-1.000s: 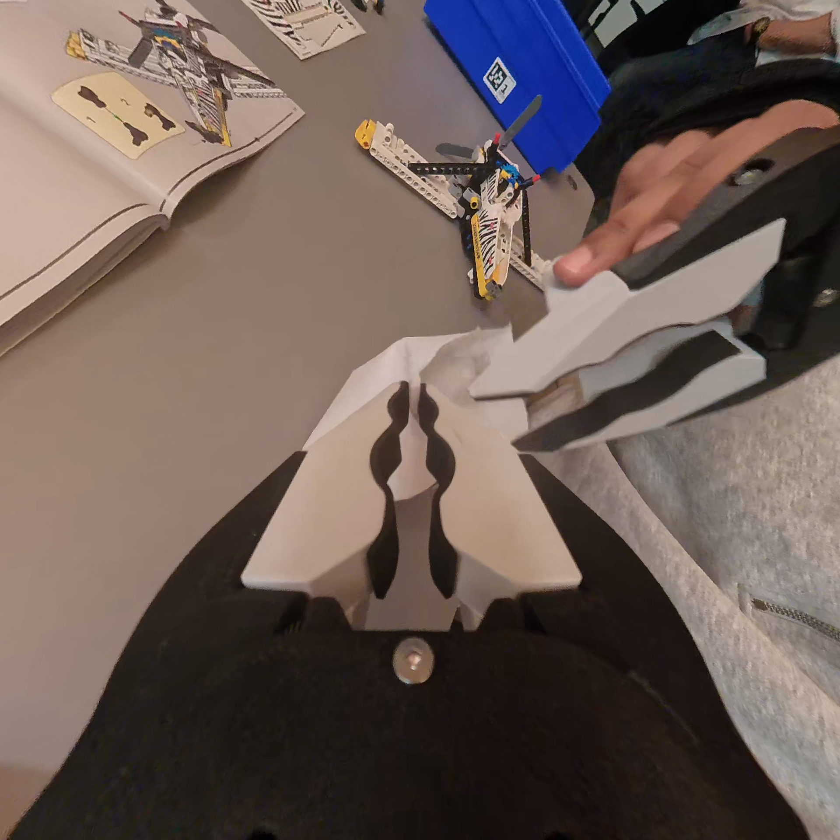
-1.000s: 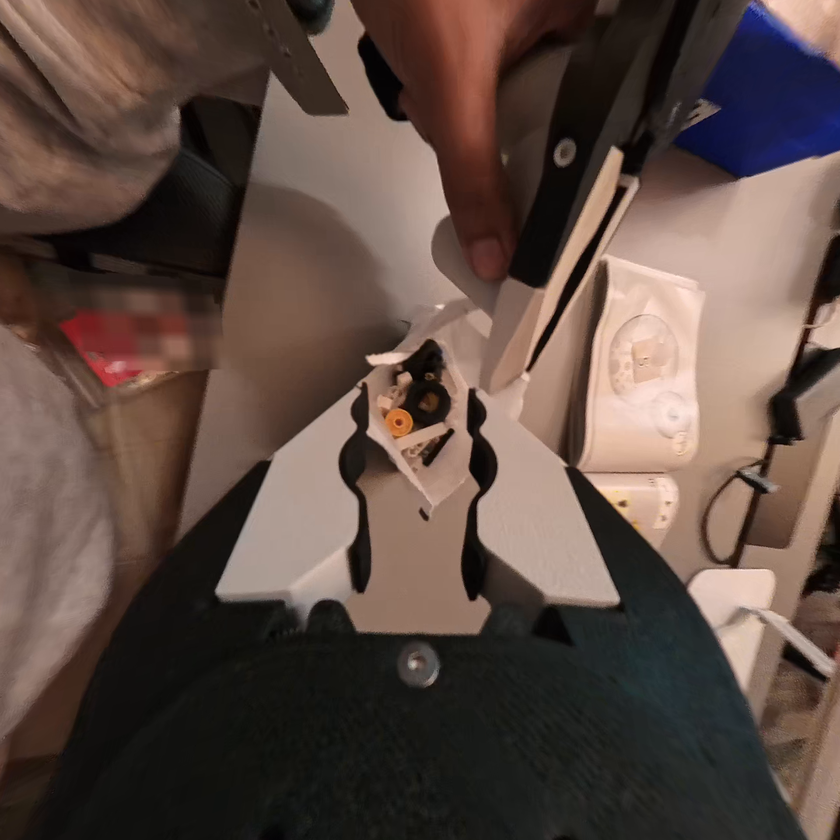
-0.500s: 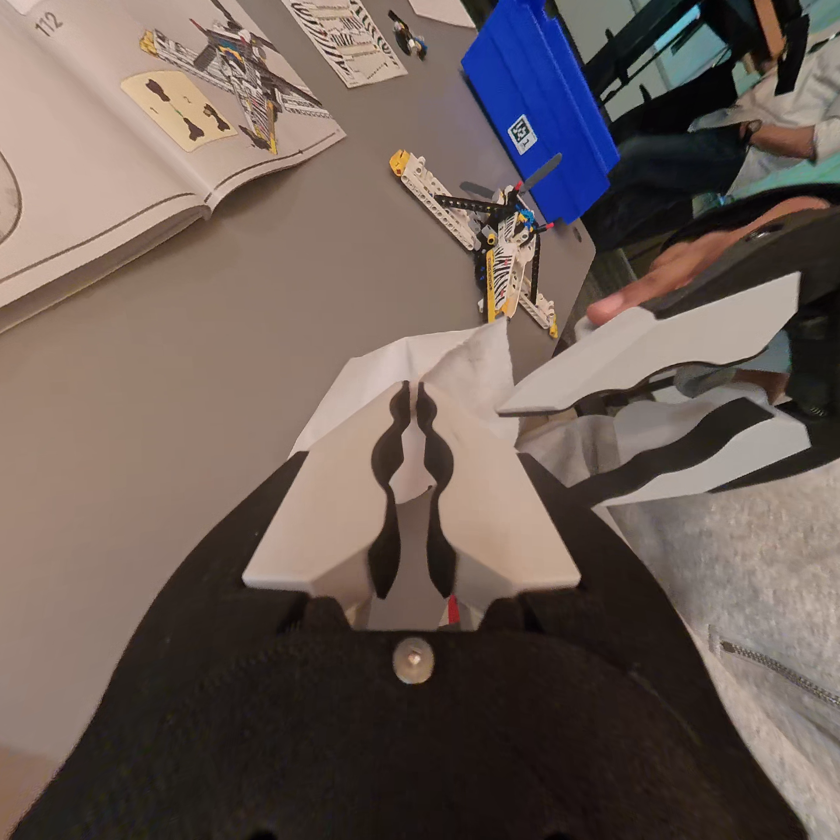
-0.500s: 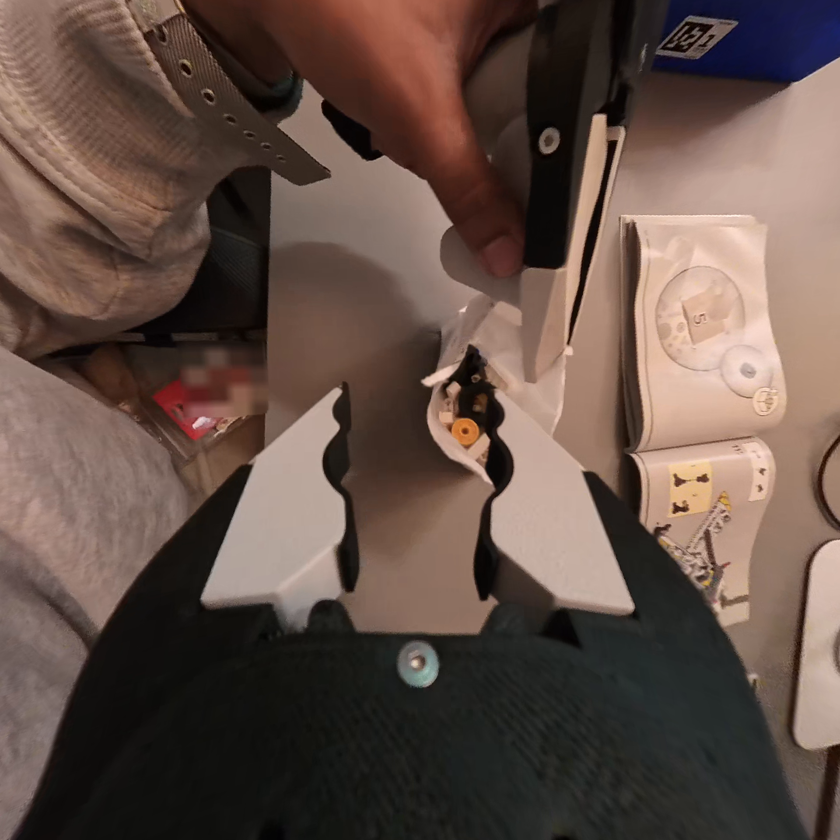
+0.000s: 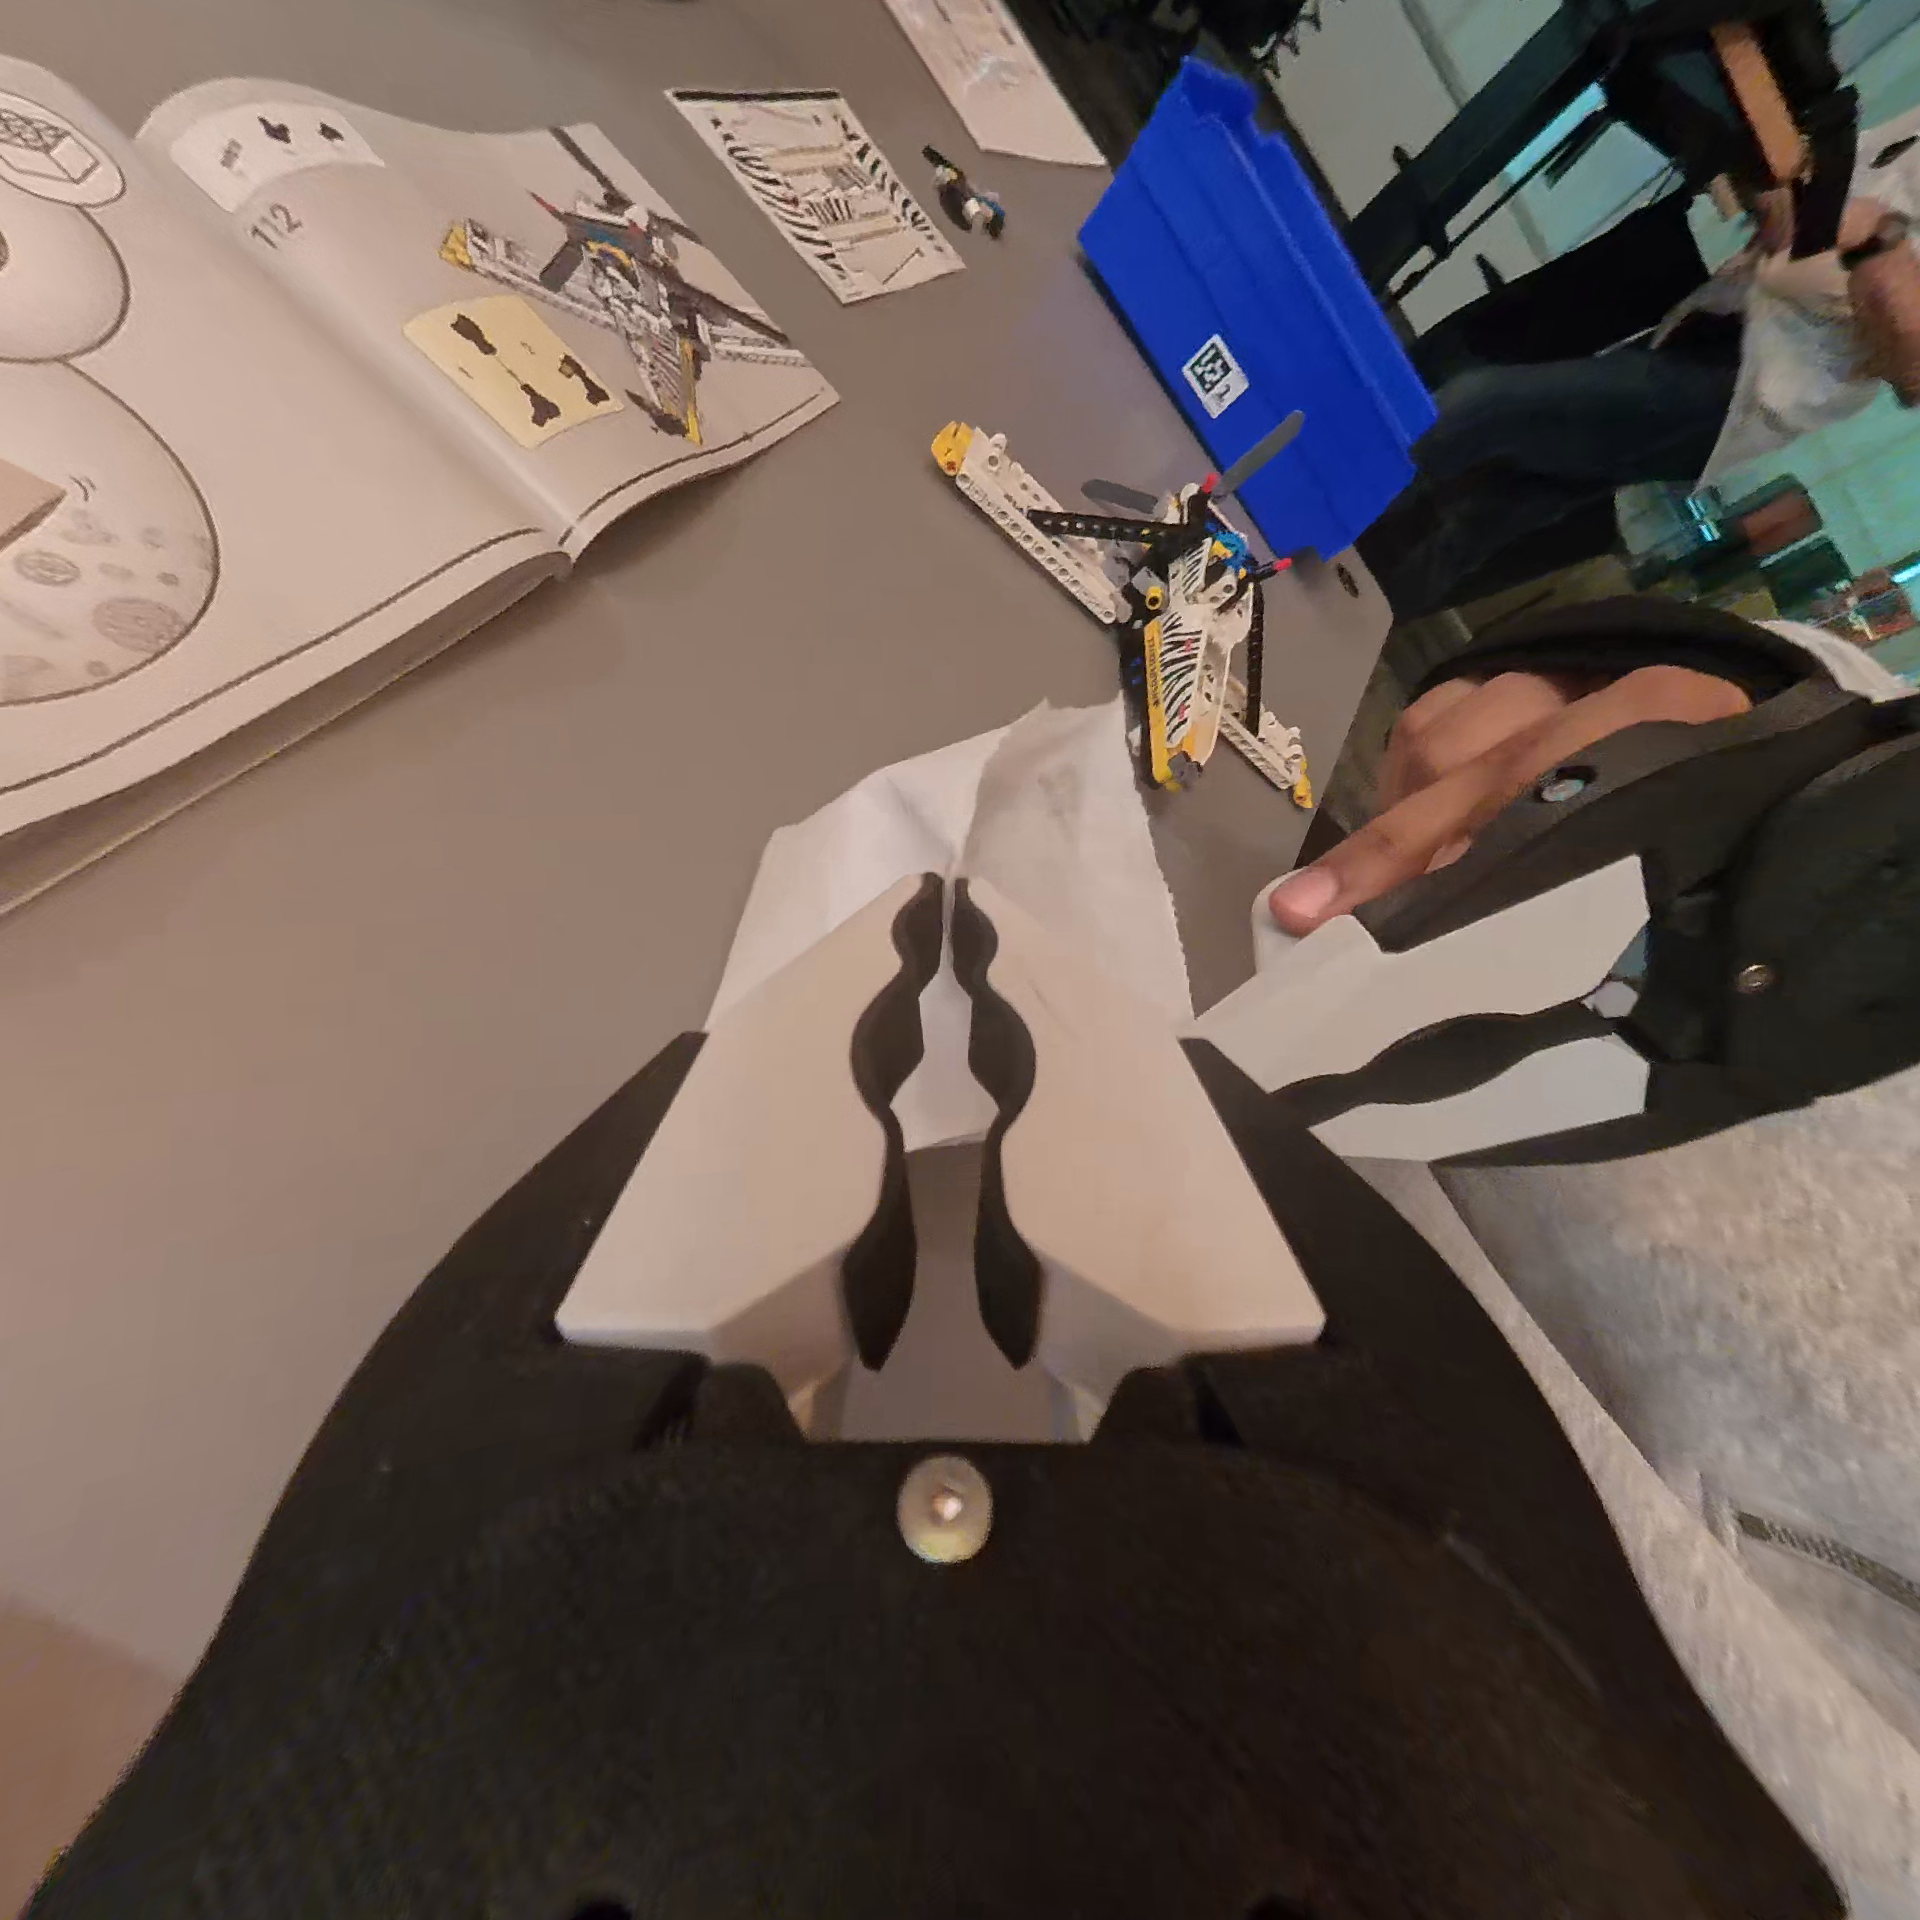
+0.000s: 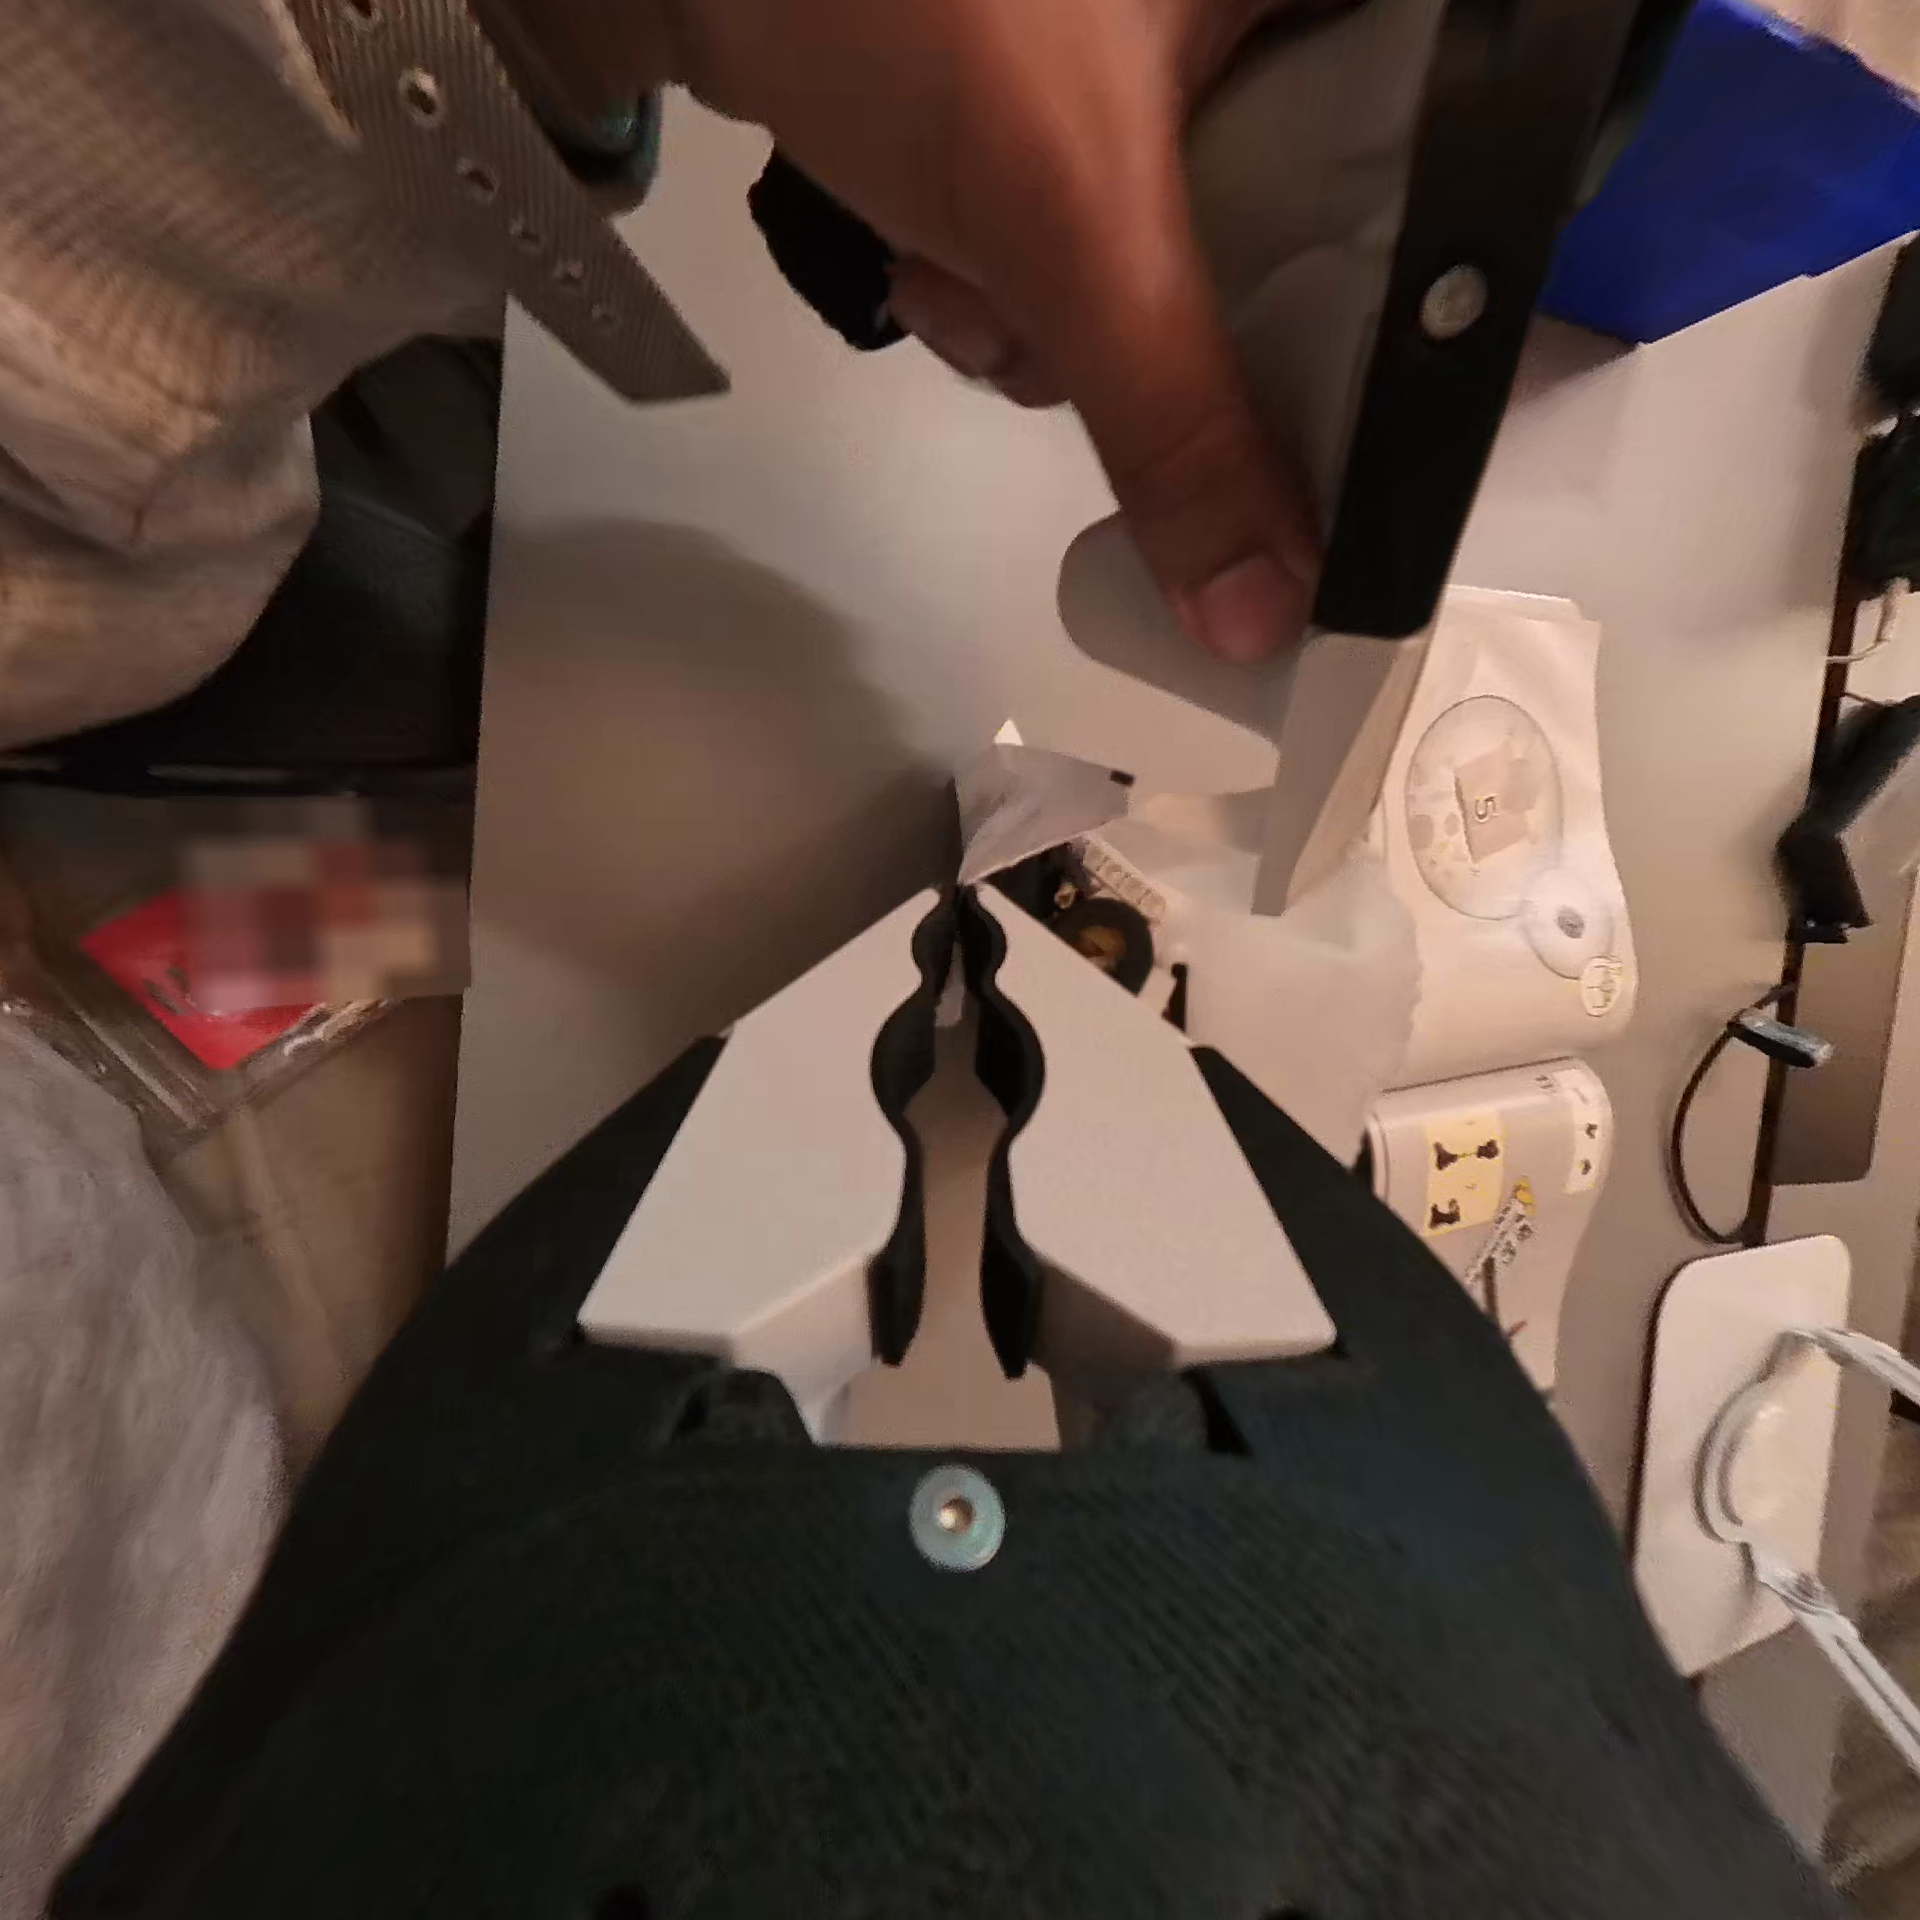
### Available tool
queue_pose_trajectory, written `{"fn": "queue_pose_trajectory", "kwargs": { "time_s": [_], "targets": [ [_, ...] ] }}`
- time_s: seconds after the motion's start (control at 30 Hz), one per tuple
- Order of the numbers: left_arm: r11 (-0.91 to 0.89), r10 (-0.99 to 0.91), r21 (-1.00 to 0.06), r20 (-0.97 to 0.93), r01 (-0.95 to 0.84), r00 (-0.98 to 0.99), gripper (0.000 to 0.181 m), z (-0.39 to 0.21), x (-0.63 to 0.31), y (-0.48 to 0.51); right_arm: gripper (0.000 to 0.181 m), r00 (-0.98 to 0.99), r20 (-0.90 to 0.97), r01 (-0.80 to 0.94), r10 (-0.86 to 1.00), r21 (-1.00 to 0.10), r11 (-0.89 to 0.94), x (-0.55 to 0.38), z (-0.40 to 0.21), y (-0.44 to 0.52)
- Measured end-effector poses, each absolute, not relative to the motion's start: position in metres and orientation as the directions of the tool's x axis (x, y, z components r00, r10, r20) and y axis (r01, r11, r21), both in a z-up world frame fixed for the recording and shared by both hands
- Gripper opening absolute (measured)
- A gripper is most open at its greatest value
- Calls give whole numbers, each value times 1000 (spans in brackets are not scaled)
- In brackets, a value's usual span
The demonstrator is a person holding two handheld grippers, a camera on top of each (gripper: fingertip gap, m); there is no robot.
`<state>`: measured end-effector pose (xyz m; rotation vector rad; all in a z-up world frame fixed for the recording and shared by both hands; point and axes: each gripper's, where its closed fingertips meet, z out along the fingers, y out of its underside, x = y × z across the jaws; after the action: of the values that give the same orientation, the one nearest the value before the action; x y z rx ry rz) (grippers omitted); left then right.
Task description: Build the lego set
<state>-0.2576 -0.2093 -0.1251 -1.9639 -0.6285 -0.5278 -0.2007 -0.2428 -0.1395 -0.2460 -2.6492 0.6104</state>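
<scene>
Bare grey table (image 5: pixel 436 935) left of paper bag (image 5: pixel 997 821); booklet (image 5: pixel 312 416), lego plane (image 5: pixel 1174 613), blue bin (image 5: pixel 1247 301) crowding beyond.

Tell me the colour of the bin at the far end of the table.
The bin is bright blue, with a small square black-and-white tag on its side. The left wrist view shows it best.

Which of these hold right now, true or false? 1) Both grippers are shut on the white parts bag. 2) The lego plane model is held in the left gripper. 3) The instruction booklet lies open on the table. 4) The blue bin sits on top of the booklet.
1) True: the left gripper and the right gripper each pinch the white parts bag.
2) False: the lego plane model lies on the table, beyond the bag.
3) True: the instruction booklet lies open.
4) False: the blue bin stands on the table, apart from the booklet.
</scene>
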Motion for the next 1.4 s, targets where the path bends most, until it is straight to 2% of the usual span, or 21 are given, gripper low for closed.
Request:
{"fn": "queue_pose_trajectory", "kwargs": {
  "time_s": [0.03, 0.27, 0.4, 0.5, 0.63, 0.7, 0.8, 0.97, 1.13, 1.3, 1.4],
  "targets": [
    [-395, 204, -675, 596, 623, 776, 0, -125, -258, -210, 0, -900, 358, 71, 249, -443, 894, -199, -141, -241],
    [-440, 175, -675, 582, 592, 794, 0, -126, -248, -204, 0, -895, 377, 41, 240, -465, 884, -191, -142, -235],
    [-472, 31, -726, 553, 500, 833, 0, -118, -230, -202, 0, -870, 425, 8, 251, -496, 868, -185, -133, -228],
    [-469, -78, -796, 469, 383, 879, 7, -110, -217, -204, 0, -848, 459, 3, 264, -495, 869, -181, -128, -216],
    [-359, -231, -867, 442, 346, 867, 24, -81, -200, -207, 0, -830, 479, 17, 285, -489, 872, -173, -128, -201],
    [-382, -273, -858, 460, 343, 845, 32, -83, -189, -211, 0, -827, 495, -12, 268, -491, 871, -166, -128, -200],
    [-475, -224, -814, 480, 335, 848, 49, -103, -187, -214, 0, -810, 548, -82, 209, -459, 885, -154, -133, -202],
    [-488, -265, -808, 496, 329, 827, 54, -102, -177, -207, 0, -738, 653, -146, 169, -399, 905, -147, -135, -204],
    [-588, -272, -759, 512, 281, 814, 68, -120, -159, -198, 0, -712, 621, -30, 326, -492, 870, -160, -125, -191],
    [-589, -277, -758, 514, 279, 812, 67, -122, -159, -190, 0, -702, 544, 61, 459, -597, 800, -173, -111, -181],
    [-603, -252, -742, 526, 293, 813, 57, -127, -164, -190, 0, -657, 538, 124, 528, -614, 780, -185, -104, -167]
  ]
}}
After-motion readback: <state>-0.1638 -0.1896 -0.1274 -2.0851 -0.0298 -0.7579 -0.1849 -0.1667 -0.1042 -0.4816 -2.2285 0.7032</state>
